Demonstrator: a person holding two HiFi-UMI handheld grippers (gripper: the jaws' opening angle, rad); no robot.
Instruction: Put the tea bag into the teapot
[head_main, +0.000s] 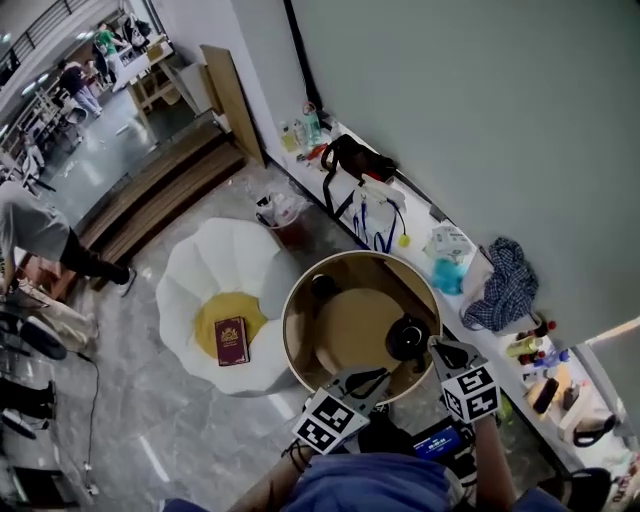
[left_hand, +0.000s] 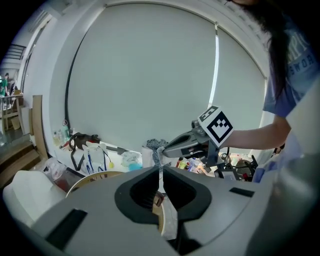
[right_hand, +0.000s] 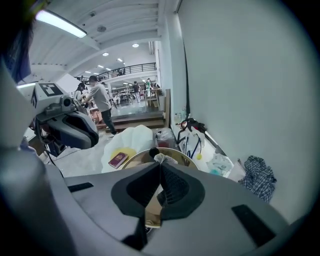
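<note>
A black teapot (head_main: 407, 338) stands on the round wooden table (head_main: 300, 300), at its near right. Both grippers hang over the table's near edge, close to the pot. In the left gripper view my left gripper (left_hand: 161, 176) is shut on a white tea bag (left_hand: 161, 172) whose thin strip runs straight up out of the jaws. My right gripper (left_hand: 161, 149) reaches in from the right and pinches the strip's upper end. The right gripper view shows that gripper (right_hand: 161, 161) shut with a crumpled white bit of the tea bag (right_hand: 163, 158) at its tips. The tea bag cannot be made out in the head view.
A small black object (head_main: 323, 285) sits at the table's far side. Left of the table stands a white petal-shaped seat (head_main: 215, 270) holding a red book (head_main: 231, 341). A counter along the wall carries bags, bottles and a checked cloth (head_main: 505, 285). People stand far off at the upper left.
</note>
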